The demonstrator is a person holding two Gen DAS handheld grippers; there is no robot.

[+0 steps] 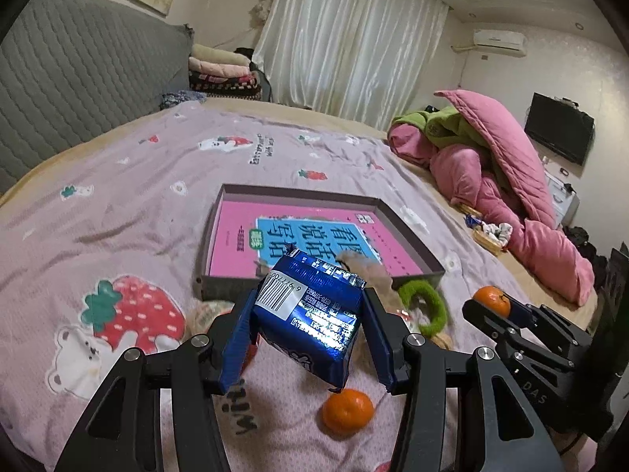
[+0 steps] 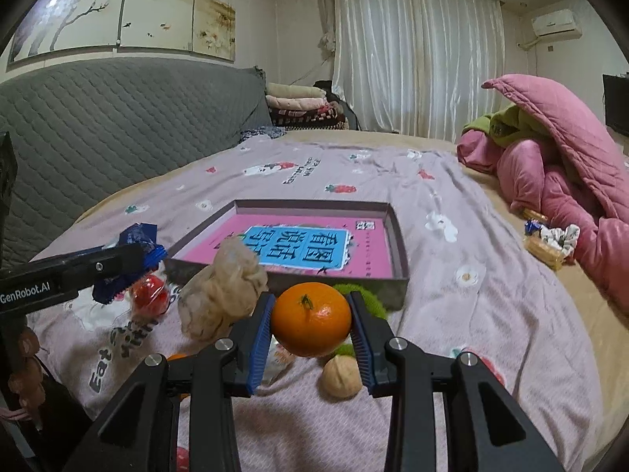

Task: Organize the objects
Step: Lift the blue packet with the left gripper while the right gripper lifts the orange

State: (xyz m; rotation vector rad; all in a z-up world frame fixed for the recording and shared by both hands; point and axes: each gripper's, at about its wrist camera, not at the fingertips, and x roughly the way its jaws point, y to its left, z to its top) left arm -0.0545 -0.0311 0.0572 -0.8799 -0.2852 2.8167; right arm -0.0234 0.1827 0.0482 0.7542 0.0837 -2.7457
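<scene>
My left gripper is shut on a blue foil snack packet and holds it above the bed, just short of the shallow grey box with a pink book in it. My right gripper is shut on a tangerine, held in front of the box's near wall. It also shows in the left wrist view at the right. A second tangerine lies on the sheet below the packet.
On the sheet near the box lie a crumpled beige bag, a red wrapped item, a green fuzzy ring and a walnut. A pink quilt is heaped at the right. A grey headboard runs along the left.
</scene>
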